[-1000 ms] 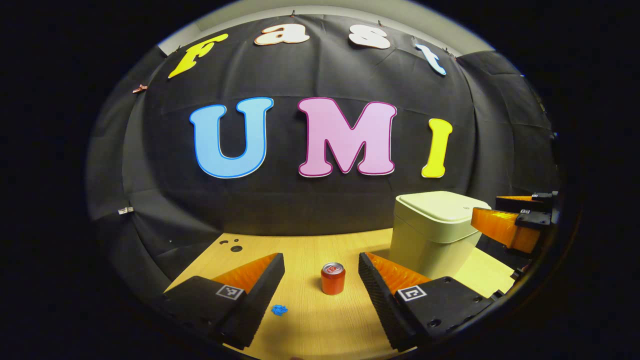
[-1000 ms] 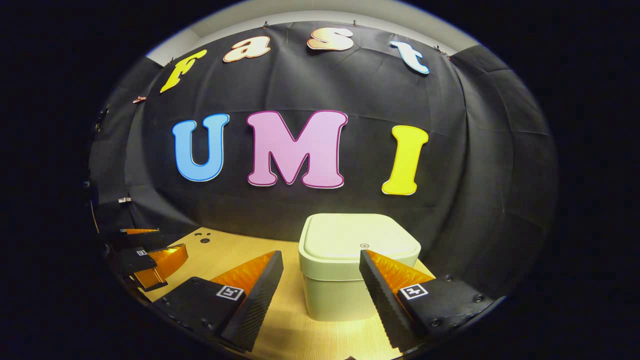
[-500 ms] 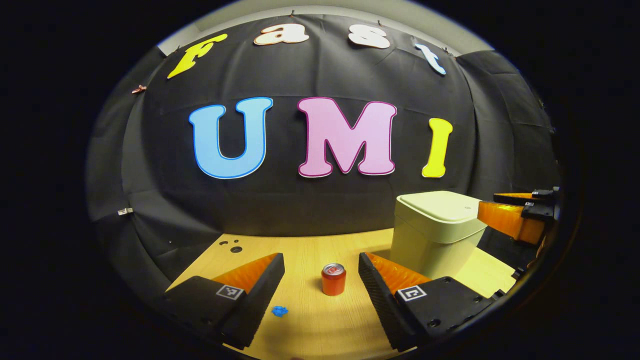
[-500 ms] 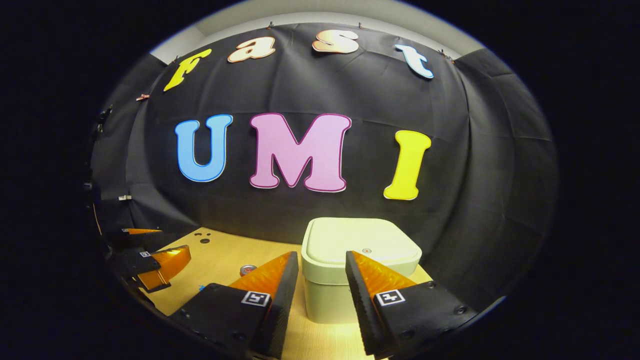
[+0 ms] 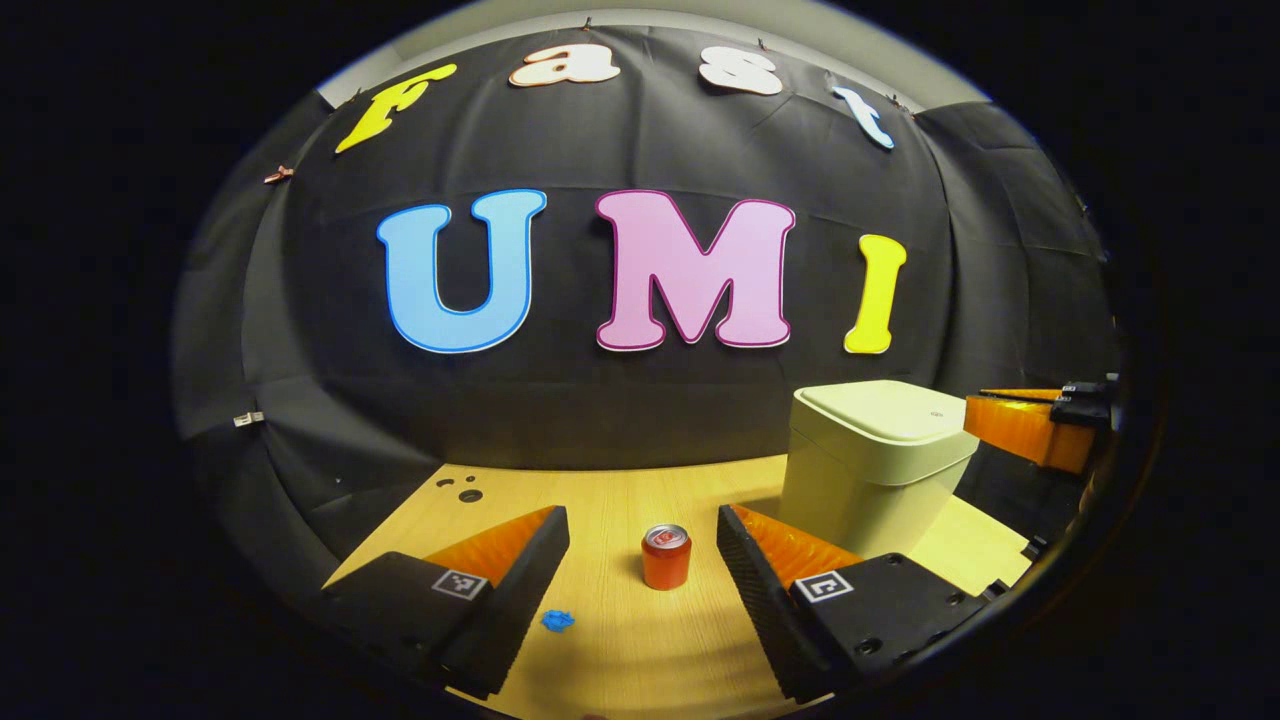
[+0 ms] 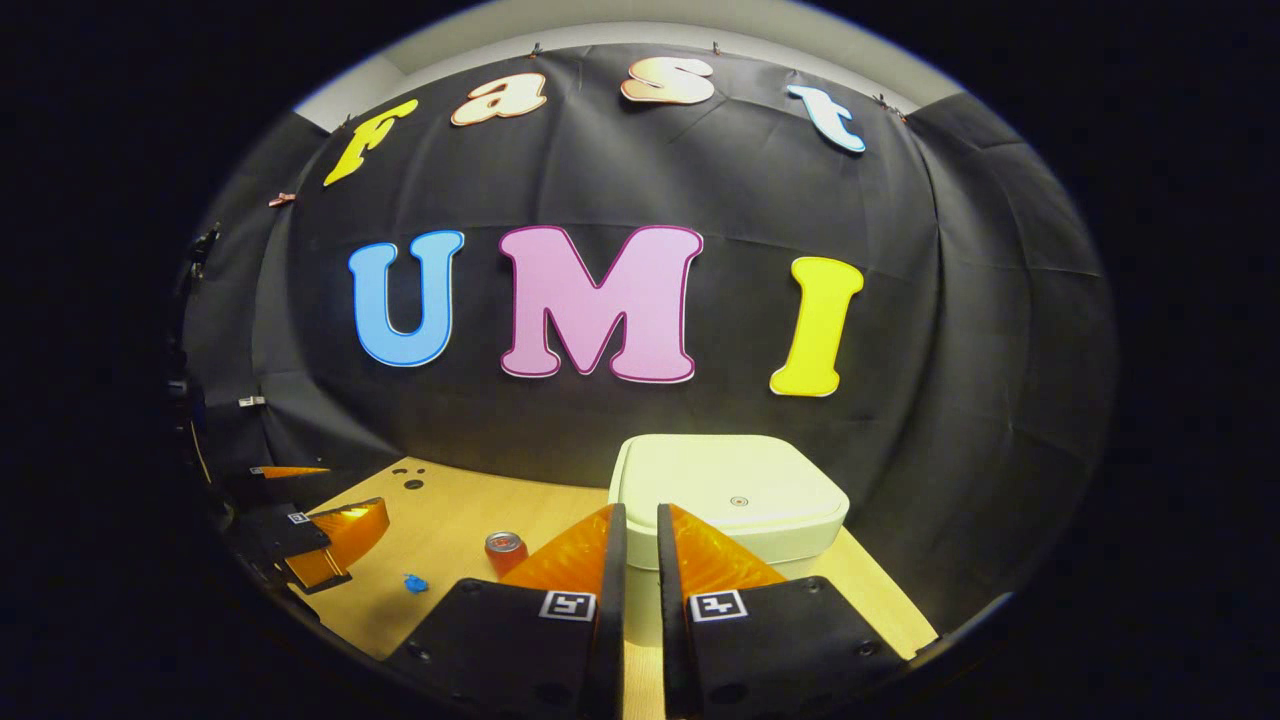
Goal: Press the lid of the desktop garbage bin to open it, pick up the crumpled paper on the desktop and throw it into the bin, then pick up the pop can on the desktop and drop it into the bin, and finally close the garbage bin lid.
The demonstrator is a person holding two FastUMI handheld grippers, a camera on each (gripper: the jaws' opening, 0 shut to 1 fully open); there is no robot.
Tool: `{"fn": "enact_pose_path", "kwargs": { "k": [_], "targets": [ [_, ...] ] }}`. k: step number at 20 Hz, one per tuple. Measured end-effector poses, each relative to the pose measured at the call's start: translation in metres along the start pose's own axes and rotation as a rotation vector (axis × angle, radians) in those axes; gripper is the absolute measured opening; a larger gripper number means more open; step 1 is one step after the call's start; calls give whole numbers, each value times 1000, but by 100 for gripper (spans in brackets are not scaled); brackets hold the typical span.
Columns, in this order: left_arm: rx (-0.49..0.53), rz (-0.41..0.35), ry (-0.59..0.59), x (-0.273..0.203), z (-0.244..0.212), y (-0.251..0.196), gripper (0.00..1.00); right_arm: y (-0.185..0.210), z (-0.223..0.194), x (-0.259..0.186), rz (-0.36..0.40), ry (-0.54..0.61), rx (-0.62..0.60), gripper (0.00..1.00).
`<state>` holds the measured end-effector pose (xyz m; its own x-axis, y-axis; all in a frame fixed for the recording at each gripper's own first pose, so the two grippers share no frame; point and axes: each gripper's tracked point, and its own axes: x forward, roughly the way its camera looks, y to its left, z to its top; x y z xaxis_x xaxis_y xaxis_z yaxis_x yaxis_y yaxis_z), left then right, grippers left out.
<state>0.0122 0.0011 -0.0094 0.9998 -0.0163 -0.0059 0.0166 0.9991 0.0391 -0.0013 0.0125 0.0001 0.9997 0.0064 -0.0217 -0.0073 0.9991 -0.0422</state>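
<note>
Wooden desktop (image 5: 620,640) under booth lights. Right gripper (image 6: 634,520), fingers nearly pressed together, hovers before the garbage bin (image 6: 730,500), likely readied to press its closed lid. Left gripper (image 5: 640,530) spread; pop can (image 5: 666,556) ahead between its fingers, crumpled paper (image 5: 558,620) nearer.

The left gripper (image 5: 642,545) has its two fingers spread wide apart above the wooden desktop (image 5: 620,650), and nothing is between them in contact. The pop can (image 5: 666,556) stands upright on the desktop, in the gap between the fingers but farther ahead, apart from both. A small blue crumpled paper (image 5: 557,620) lies on the desktop just beside the left finger. To the right, the garbage bin (image 5: 870,465) stands on the desktop with its lid (image 5: 885,412) closed and flat. The right gripper (image 5: 1030,425) is at the far right edge, beside the bin's lid; whether it touches the lid is not clear.
</note>
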Motion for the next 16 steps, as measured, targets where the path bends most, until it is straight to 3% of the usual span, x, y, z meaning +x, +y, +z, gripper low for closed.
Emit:
{"fn": "enact_pose_path", "kwargs": {
  "k": [1,5,16],
  "targets": [
    [1,0,2,0,0,0,96,-1,2,-4,-1,1,4,5],
    [4,-2,5,1,-1,1,96,-1,-4,2,0,23,-3,6],
    [6,-5,19,6,-4,3,96,31,8,3,161,15,-50,5]
  ]
}}
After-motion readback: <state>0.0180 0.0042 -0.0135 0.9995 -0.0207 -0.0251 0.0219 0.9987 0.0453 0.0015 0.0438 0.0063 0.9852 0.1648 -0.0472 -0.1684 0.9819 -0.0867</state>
